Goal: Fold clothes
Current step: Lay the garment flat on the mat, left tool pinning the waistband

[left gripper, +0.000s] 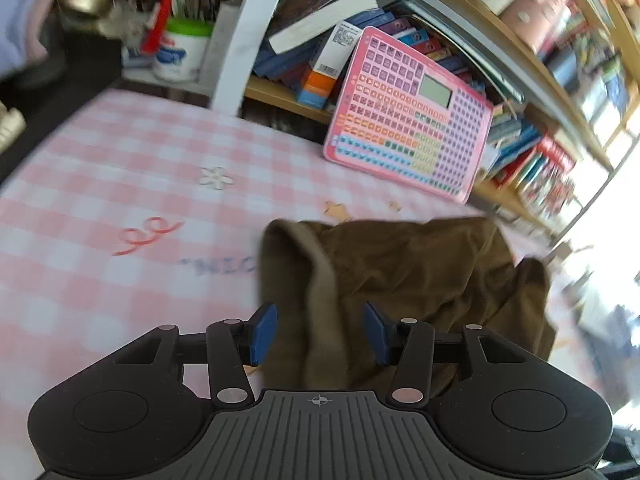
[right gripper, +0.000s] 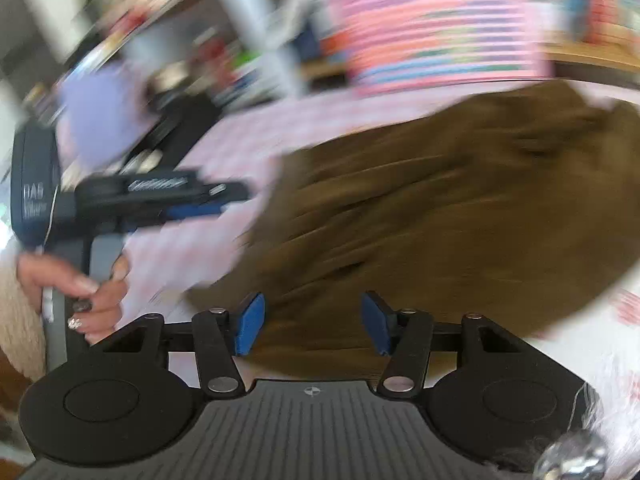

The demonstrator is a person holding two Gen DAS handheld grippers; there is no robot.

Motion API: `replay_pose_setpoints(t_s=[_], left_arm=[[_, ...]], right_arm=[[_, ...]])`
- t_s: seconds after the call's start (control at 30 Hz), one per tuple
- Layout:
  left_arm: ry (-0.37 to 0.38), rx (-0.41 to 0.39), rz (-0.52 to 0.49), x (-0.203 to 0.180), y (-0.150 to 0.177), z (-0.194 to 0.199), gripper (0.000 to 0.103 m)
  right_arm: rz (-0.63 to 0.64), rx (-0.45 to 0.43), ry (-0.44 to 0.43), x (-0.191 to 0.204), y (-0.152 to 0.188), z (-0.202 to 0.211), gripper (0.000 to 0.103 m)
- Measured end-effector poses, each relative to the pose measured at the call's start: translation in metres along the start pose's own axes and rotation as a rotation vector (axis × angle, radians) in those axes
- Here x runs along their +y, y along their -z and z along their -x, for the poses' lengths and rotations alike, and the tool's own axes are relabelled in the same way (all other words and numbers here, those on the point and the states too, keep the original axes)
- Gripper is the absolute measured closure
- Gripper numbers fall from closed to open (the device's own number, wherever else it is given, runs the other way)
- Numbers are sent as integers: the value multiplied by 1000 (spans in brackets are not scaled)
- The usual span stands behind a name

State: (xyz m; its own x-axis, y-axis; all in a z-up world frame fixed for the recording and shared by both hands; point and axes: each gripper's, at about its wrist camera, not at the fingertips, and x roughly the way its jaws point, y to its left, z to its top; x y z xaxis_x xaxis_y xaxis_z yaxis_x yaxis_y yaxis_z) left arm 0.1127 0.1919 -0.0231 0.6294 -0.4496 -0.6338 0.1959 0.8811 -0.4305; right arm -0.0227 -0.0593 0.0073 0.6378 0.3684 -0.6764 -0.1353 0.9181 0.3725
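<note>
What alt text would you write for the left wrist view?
An olive-brown garment lies crumpled on a pink checked tablecloth, directly ahead of the left gripper, whose jaws stand apart. Behind it, a pink toy keyboard leans against a crowded bookshelf.

Checked cloth [left gripper: 100,168] lies open leftward; pink board [left gripper: 412,116] seemingly blocks behind.

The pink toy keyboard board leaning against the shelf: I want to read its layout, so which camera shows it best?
The left wrist view. There the pink toy keyboard board is sharp and whole, with rows of coloured keys and a small grey screen, propped against the bookshelf. The right wrist view shows only its motion-blurred pink stripes at the top.
</note>
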Motion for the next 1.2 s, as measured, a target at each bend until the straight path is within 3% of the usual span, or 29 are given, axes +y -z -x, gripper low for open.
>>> replay_pose_setpoints(t_s=[0.1,0.17,0.2,0.27,0.37,0.43,0.57,0.67,0.83,1.03,1.2], left_arm=[[-1,27,-14,-2,-8,-25,64],[-5,44,-17,-2,-10,-38,83],[-4,53,-18,-2,-10,-43,101],[32,31,-17,-3,-14,-35,102],[144,-139,7,-8,-23,22,101],[101,-182,36,5,-26,31,101],[-43,-11,115,53,-17,-26,100],[-59,-15,82,57,-8,-38,92],[-24,-13,169,63,-2,-15,89],[-3,2,184,49,34,33,86],[96,-35,158,26,54,54,84]], right_arm=[[-130,-102,88,-26,1,29,52],[-200,-159,145,-40,4,45,53],[-225,-176,170,-45,7,49,53],[-267,-202,206,-53,13,56,53],[-294,-226,246,-58,18,65,54],[-300,-232,257,-58,19,66,54],[-302,-211,255,-58,26,65,54],[-293,-200,249,-55,25,61,54],[-279,-190,229,-52,24,56,54],[-321,-191,234,-62,21,52,54],[-317,-175,229,-60,16,43,54]])
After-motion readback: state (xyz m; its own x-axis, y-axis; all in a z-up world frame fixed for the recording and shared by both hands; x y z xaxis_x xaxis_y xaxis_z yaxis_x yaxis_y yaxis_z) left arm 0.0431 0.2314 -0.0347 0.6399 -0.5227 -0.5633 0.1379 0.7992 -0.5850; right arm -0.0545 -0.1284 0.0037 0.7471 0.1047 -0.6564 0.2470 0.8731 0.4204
